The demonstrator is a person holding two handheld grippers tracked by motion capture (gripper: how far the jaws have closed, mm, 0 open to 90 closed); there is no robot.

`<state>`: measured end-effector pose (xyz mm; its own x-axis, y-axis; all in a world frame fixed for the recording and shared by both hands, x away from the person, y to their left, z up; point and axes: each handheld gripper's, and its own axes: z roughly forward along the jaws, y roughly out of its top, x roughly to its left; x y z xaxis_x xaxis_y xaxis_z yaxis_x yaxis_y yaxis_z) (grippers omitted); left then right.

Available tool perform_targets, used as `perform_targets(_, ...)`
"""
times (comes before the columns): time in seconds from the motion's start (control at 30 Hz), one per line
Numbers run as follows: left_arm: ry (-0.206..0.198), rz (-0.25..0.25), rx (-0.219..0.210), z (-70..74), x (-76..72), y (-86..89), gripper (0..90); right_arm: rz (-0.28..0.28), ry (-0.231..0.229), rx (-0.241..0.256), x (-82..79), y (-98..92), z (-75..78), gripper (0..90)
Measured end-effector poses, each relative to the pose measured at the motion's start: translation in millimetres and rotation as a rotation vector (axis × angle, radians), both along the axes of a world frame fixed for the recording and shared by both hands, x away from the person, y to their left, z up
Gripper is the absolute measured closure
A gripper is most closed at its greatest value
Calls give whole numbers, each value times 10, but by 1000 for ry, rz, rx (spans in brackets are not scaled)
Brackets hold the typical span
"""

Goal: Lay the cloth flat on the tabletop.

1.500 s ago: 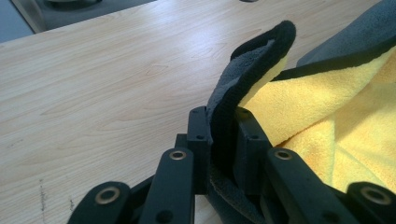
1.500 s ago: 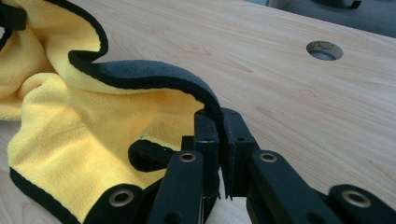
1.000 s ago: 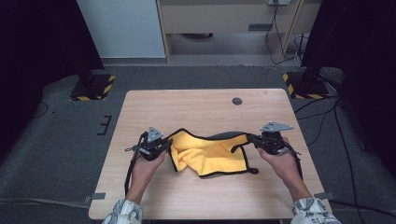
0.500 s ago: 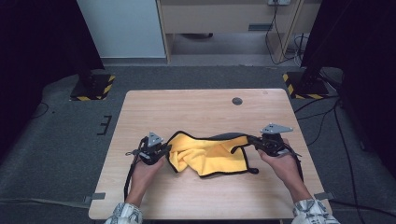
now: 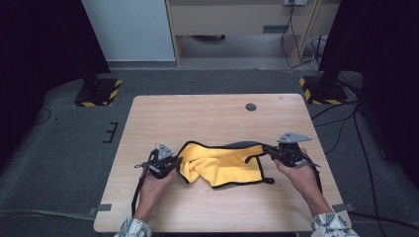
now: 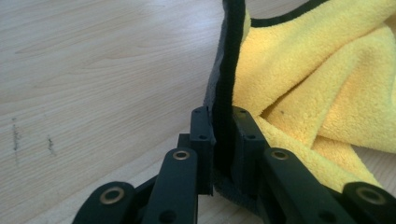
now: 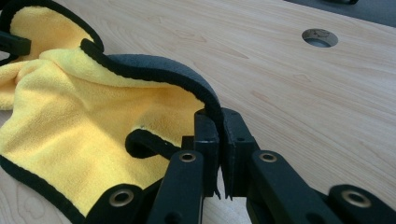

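Cloth: yellow cloth (image 5: 222,165) with black trim, lying rumpled on the near half of the table (image 5: 207,118), well on the person's side of the round cable hole (image 5: 251,106); both ends pinched.
Left gripper: left gripper (image 6: 223,140) clenched on the cloth's black edge; in the left gripper view the trim stands upright between the jaws, grey backing to one side, yellow pile to the other. Bite looks deep enough.
Right gripper: right gripper (image 7: 219,140) clamped on the trim at the cloth's other end; in the right gripper view only a narrow strip of hem sits at the jaw tips, so the hold looks shallow.
Hands: left hand (image 5: 157,180) and right hand (image 5: 299,173) rest low, on either side of the cloth, on the side away from the cable hole.
Span between grips: top edge sags and arches; the middle is bunched in folds toward the left gripper.
Hanging loop: small black loop (image 5: 268,180) trails from the corner near the right hand.
Risk, slip: a pull apart or a lift could draw the hem out of the right jaws, since the grip is at the tips.
Risk, uneven spread: folds near the left gripper may stay doubled under if tension comes on before the cloth clears the table.
Risk, snag: the loop could catch under the right gripper or its cable (image 5: 316,173).
Risk, drag: pile rubbing the wood could twist the cloth off square.
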<state>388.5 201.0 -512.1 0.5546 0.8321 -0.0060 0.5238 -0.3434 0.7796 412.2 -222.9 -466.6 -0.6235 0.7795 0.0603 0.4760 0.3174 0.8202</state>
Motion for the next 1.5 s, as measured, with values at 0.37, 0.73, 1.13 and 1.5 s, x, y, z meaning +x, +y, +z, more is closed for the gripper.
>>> perform_targets(0.37, 8, -9, -2, -70, -73, 0, 807, -4, 0, -6, -3, -7, 1, 863)
perform_targets(0.73, 17, -41, 13, -101, -100, -122, 807, -22, -2, -13, -25, -126, 23, 863)
perform_targets(1.13, 4, -67, 2, -106, -104, -154, 743, 2, 2, -16, -105, -155, -22, 863)
perform_targets(1.5, -28, -66, -12, 28, 59, -194, 570, 16, 8, -14, -74, -86, -35, 863)
